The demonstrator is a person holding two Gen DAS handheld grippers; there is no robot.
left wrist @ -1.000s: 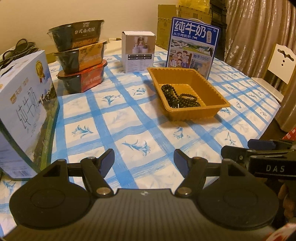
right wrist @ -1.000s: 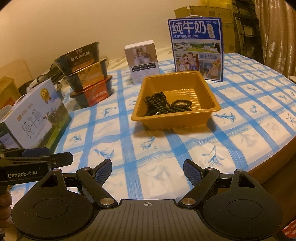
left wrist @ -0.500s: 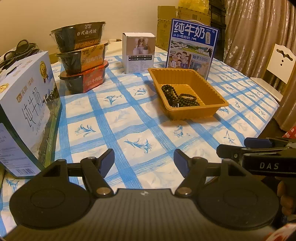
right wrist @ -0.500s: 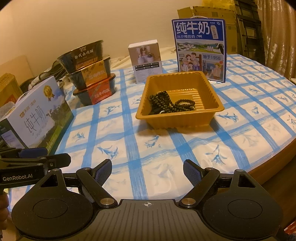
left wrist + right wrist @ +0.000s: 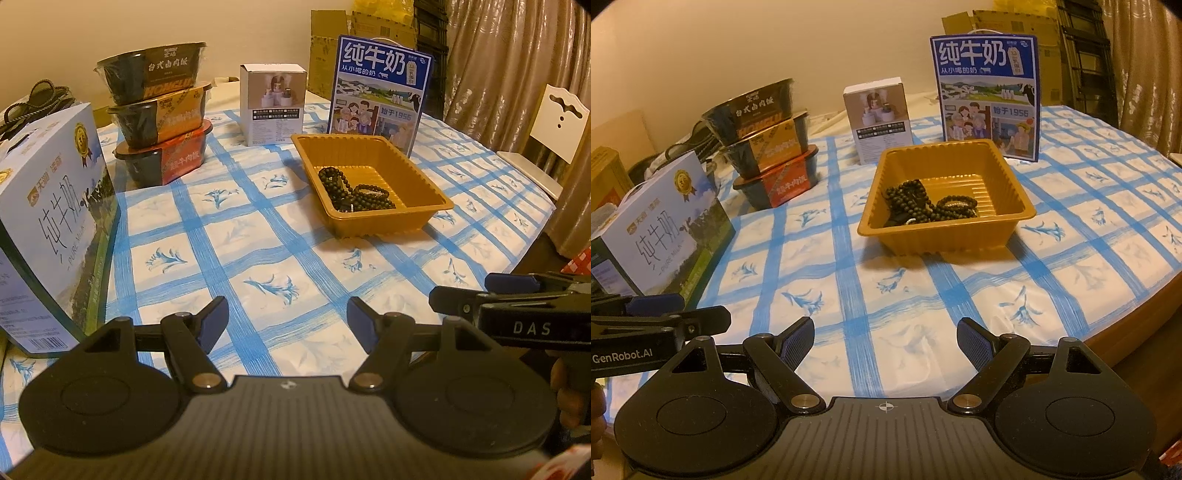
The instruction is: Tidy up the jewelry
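An orange plastic tray (image 5: 424, 181) (image 5: 1008, 173) stands on the blue-checked tablecloth. Several dark bead bracelets (image 5: 351, 192) (image 5: 923, 206) lie piled in its near corner. My left gripper (image 5: 288, 319) hovers open over the near part of the table, well short of the tray, with nothing between its fingers. Beside it, my right gripper (image 5: 885, 338) is also open and holds nothing, near the table's front edge. Each gripper shows in the other's view: the right one (image 5: 517, 314) at the right border, the left one (image 5: 646, 325) at the left border.
A big milk carton (image 5: 51, 225) stands at the near left. Behind it are three stacked meal bowls (image 5: 159, 118), a small white box (image 5: 273, 103) and an upright blue milk box (image 5: 380, 92) behind the tray. A white chair (image 5: 550, 140) stands past the table's right edge.
Both views have drawn back and up slightly, so the tray and boxes look a little farther off. The jaws of both grippers stay as wide as before.
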